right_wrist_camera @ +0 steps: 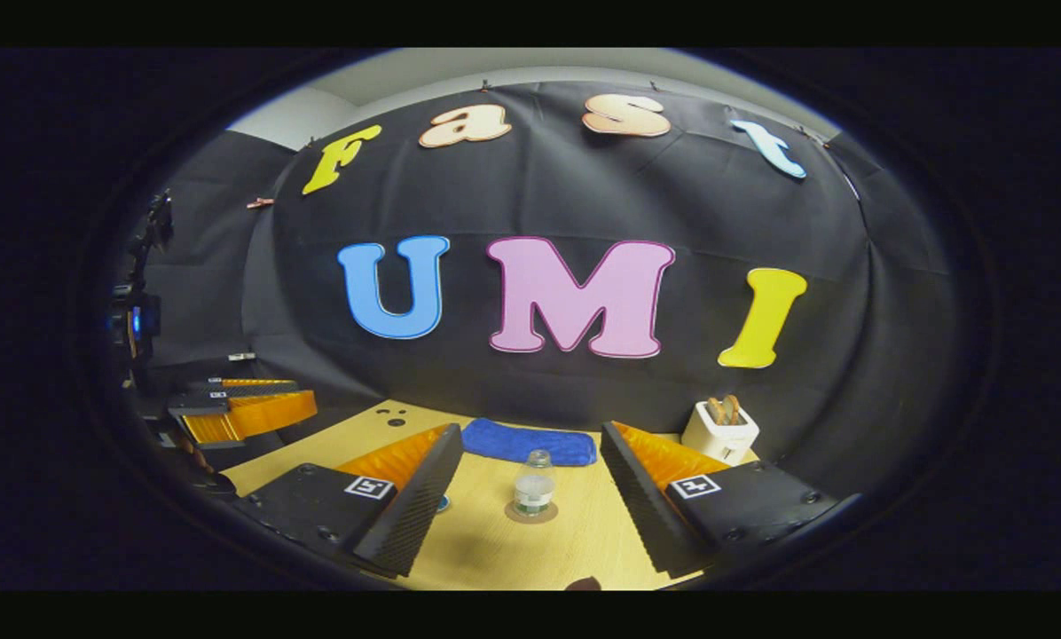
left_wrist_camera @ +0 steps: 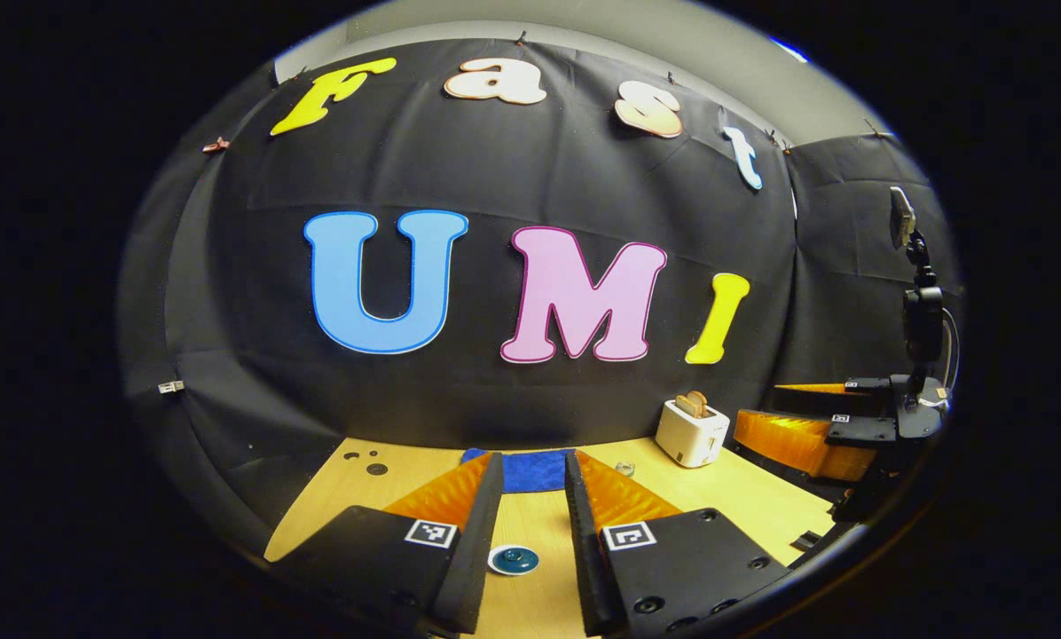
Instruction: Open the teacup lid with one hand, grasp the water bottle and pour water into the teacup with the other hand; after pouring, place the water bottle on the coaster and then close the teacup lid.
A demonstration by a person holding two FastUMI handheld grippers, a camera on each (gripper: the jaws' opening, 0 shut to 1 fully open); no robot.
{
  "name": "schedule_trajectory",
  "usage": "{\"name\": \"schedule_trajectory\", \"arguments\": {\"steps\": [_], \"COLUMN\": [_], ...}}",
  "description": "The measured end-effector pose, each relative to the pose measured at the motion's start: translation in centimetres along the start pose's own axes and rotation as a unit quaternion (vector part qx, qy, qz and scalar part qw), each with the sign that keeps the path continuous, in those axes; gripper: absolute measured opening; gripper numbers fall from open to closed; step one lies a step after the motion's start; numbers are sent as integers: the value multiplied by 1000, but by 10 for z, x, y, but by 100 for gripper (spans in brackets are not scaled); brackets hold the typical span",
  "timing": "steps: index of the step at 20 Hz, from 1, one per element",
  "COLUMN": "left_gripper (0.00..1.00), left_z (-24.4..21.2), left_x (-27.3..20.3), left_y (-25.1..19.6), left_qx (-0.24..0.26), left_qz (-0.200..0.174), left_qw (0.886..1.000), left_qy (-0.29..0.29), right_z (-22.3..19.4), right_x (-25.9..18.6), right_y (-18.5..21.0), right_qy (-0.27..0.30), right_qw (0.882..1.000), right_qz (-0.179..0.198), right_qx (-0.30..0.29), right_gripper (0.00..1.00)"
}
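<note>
1. The left gripper [left_wrist_camera: 530,532] hangs over the desk [left_wrist_camera: 752,497] with its jaws fairly wide and nothing between them. Below it, between the two fingers, sits the teacup lid [left_wrist_camera: 513,559], a round dark blue lid with a knob and a pale rim; the cup under it is hidden, so the lid seems to be on it.
2. The right gripper [right_wrist_camera: 530,506] is also wide open and holds nothing. In front of it, well apart from the fingers, the water bottle [right_wrist_camera: 533,486] stands upright on the round coaster [right_wrist_camera: 530,514].
3. Behind the bottle a blue towel [right_wrist_camera: 530,444] lies on the desk, and a white toaster [right_wrist_camera: 719,432] stands at the right rear.
4. I judge that no step is done yet: lid on, bottle untouched.
5. Risks: the lid knob is small, so fingers that close off-centre may slip and push the cup. The bottle is small and looks light, so a finger that touches it early may tip it. Pouring into a small cup may spill on the desk.
</note>
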State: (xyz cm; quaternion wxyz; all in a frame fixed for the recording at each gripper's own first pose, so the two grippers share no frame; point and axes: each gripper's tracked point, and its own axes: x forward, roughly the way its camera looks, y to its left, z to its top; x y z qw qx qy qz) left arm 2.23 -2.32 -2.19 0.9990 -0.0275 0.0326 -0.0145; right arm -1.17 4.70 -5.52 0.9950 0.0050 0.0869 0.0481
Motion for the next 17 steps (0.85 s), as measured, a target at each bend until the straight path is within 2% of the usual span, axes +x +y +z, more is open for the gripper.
{"name": "schedule_trajectory", "arguments": {"steps": [7, 14, 17], "left_gripper": [46, 46, 46], "left_z": [-3, -13, -17], "left_x": [5, 17, 20], "left_y": [5, -1, 2], "left_qx": [-6, -15, -17], "left_qz": [-5, -32, -31], "left_qw": [1000, 999, 999], "left_qy": [3, 10, 13], "right_z": [9, 21, 20], "right_x": [4, 14, 12], "right_y": [1, 0, 5], "right_qy": [-7, -8, -5], "right_qw": [1000, 999, 999], "right_qz": [-10, -39, -35], "right_qx": [0, -9, -3], "right_gripper": [96, 96, 97]}}
